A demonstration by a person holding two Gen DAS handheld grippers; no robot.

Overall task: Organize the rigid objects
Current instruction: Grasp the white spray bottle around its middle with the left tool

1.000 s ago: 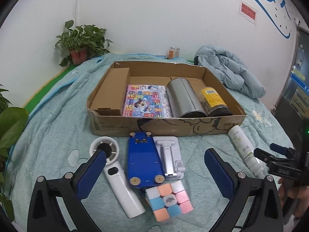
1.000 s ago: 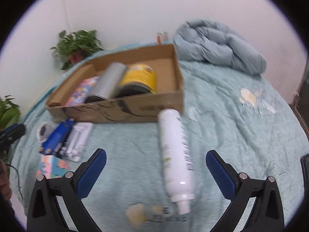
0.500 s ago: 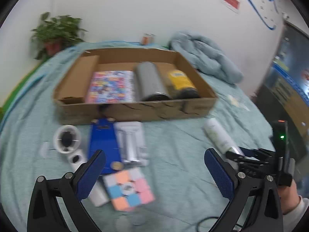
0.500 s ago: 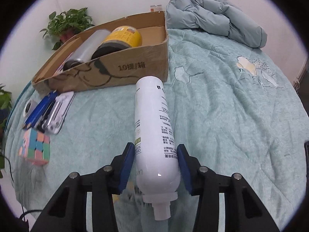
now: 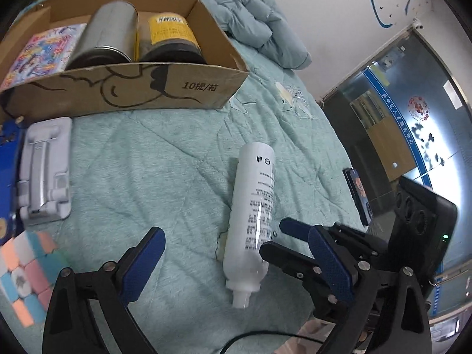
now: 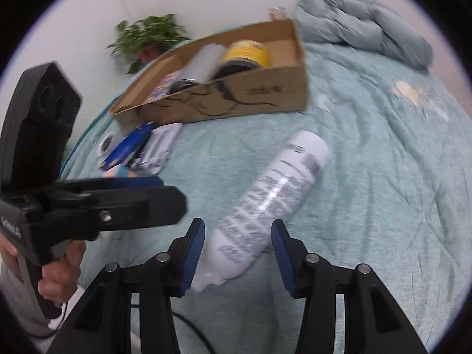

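Note:
A white bottle (image 5: pixel 253 212) lies on the teal bedspread, cap end toward me; it also shows in the right wrist view (image 6: pixel 265 206). My right gripper (image 6: pixel 237 253) stands around the bottle's neck end with small gaps at the pads, so it is not gripping. It appears in the left wrist view (image 5: pixel 290 237) beside the bottle. My left gripper (image 5: pixel 236 262) is wide open and empty, with the bottle's cap end between its fingers; it shows in the right wrist view (image 6: pixel 168 194). The cardboard box (image 5: pixel 188 87) holds a silver can (image 5: pixel 106 29), a yellow-labelled jar (image 5: pixel 171 34) and a colourful book (image 5: pixel 41 50).
A grey phone stand (image 5: pixel 45 171), a blue object (image 5: pixel 6 159) and a pastel cube (image 5: pixel 25 268) lie at the left. A folded teal jacket (image 5: pixel 253 20) lies behind the box. A phone (image 5: pixel 358 194) lies at the bed's right edge. A potted plant (image 6: pixel 147 35) stands far back.
My right gripper has loosened from the bottle, which now lies tilted. My left gripper has swung right and come close to the bottle.

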